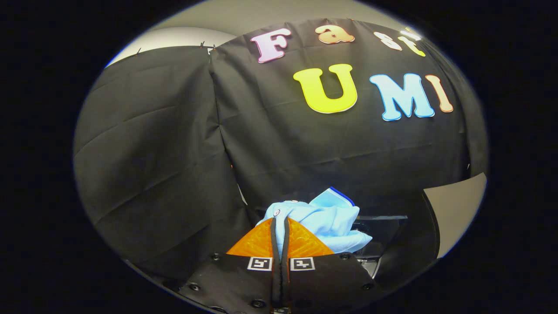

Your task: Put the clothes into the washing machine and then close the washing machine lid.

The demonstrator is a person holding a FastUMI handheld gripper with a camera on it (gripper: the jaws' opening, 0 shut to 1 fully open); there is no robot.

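A: Progress?
B: Tool [280, 224] nearly closed, fingers pinching the light blue crumpled cloth garment [324, 220], bulk at 1 o'clock beyond them, lifted.
A: Machine?
B: Dark shape [379, 235] at 3 o'clock, maybe. Loading, lid left.

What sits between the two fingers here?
A fold of the light blue garment, pinched in the shut gripper; the rest bunches just ahead of the fingers, per the gripper view.
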